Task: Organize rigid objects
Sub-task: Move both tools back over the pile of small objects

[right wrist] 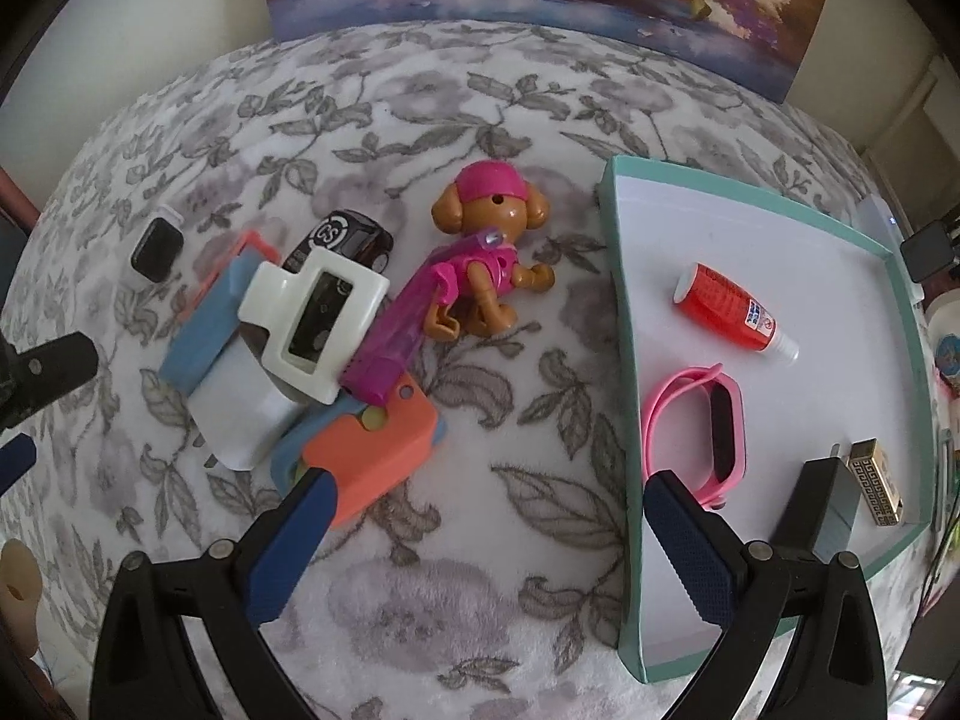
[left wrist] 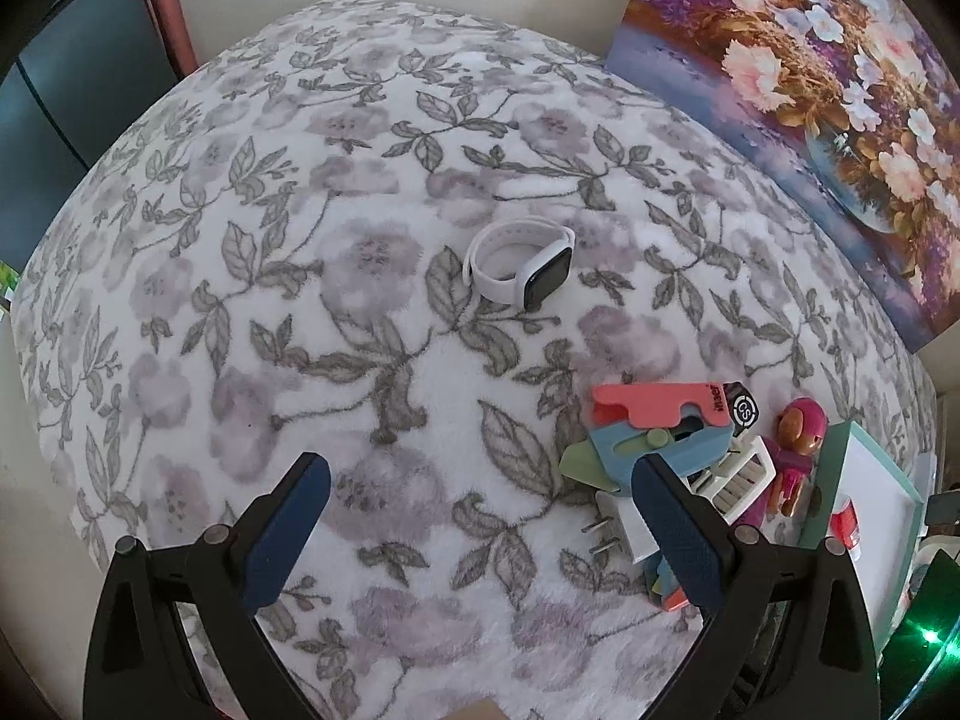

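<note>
A white smartwatch [left wrist: 519, 267] lies alone on the floral blanket, ahead of my open left gripper [left wrist: 480, 480]. To its right sits a pile: coral and blue plastic pieces [left wrist: 660, 414], a white plug [left wrist: 624, 531] and a pink-capped toy dog [left wrist: 798, 444]. In the right wrist view the toy dog [right wrist: 486, 240], a white clip [right wrist: 318, 324], a coral and blue piece [right wrist: 366, 456] and the smartwatch [right wrist: 157, 249] lie left of a teal tray [right wrist: 618, 276]. The tray holds a red glue tube [right wrist: 729, 306], a pink band watch [right wrist: 702, 420], a gold lighter [right wrist: 876, 480] and a black adapter [right wrist: 822, 498]. My right gripper [right wrist: 489, 492] is open and holds nothing.
A flower painting [left wrist: 810, 90] leans on the wall behind the blanket. A black round item with a CS logo [right wrist: 342, 237] sits in the pile. The left gripper's finger [right wrist: 48, 372] shows at the left edge. Bare blanket [left wrist: 270, 300] spreads left of the smartwatch.
</note>
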Tool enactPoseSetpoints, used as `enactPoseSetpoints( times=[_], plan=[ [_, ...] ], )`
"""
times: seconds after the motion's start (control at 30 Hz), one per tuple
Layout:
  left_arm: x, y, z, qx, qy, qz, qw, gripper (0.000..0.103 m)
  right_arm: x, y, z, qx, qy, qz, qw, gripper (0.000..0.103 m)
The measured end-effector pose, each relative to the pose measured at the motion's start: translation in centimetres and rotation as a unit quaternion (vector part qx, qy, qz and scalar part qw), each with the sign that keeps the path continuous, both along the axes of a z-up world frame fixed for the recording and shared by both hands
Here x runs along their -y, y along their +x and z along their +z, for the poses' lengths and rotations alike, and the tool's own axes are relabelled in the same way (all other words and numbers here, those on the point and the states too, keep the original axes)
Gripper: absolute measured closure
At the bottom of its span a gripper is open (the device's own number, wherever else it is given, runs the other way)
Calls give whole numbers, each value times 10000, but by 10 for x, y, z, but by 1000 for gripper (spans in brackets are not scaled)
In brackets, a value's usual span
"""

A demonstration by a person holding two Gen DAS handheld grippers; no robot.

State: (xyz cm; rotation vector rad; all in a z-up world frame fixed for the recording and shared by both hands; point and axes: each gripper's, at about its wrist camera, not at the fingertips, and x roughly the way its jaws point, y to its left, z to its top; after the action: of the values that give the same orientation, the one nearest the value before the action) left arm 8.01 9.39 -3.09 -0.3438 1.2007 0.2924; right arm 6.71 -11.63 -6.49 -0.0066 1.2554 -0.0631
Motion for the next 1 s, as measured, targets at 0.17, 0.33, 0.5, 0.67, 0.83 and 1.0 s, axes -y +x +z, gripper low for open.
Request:
enactPoseSetpoints(
  times=[0.17,0.33,0.5,0.67,0.83,1.0],
  plan=[
    [-2,0,-2,-17,-79,17,10000,3,-14,-1,10,193,-19,203,9996,0],
    [-3,-1,-3,-18,-100,41,9999,2,-25,0,6,144,115,426,9989,0],
    [-4,0,-6,-70,-142,71,9998,2,-32,1,-9,-7,105,619,9980,0],
    [-4,1,-8,-74,-169,80,9998,3,-36,2,-25,-163,100,697,9974,0],
    [-4,2,-11,-114,-224,72,9997,2,-36,4,-36,-132,111,709,9973,0],
    [-5,2,-12,-121,-234,88,9996,3,-39,8,-37,45,85,838,9964,0]
  ],
)
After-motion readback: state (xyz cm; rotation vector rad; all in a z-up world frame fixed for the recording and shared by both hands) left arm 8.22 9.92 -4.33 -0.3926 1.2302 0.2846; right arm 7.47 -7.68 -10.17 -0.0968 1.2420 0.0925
